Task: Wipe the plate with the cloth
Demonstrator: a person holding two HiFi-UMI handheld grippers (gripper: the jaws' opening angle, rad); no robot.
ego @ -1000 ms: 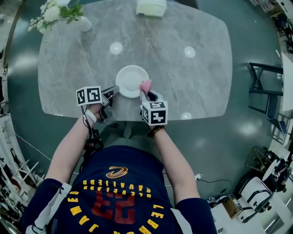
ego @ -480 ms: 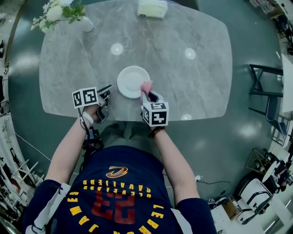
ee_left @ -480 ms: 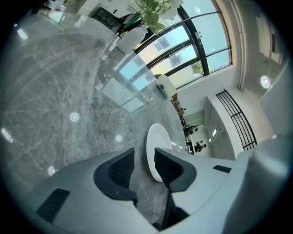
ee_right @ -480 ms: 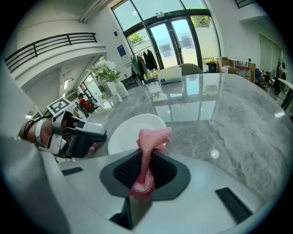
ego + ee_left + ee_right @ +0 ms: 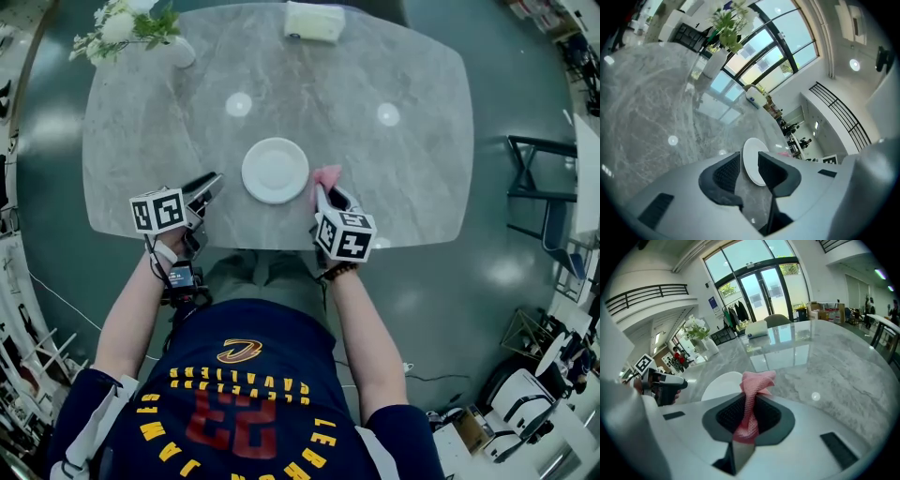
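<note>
A round white plate (image 5: 275, 170) lies flat on the grey marble table (image 5: 375, 178), near its front edge; it also shows as the plate (image 5: 752, 159) and plate (image 5: 721, 383) in the gripper views. My left gripper (image 5: 212, 183) hovers left of the plate, apart from it, open with nothing between its pads. My right gripper (image 5: 321, 190) is just right of the plate, shut on a pink cloth (image 5: 326, 176). The bunched cloth (image 5: 752, 397) sticks up from between the jaws.
A white vase of flowers (image 5: 127, 28) stands at the table's far left corner. A pale box (image 5: 314, 21) sits at the far edge. A dark chair frame (image 5: 544, 178) stands on the floor to the right.
The left gripper has let go of the plate's rim, opened and drawn back to the left. The right gripper has moved right with the cloth, off the plate's edge.
</note>
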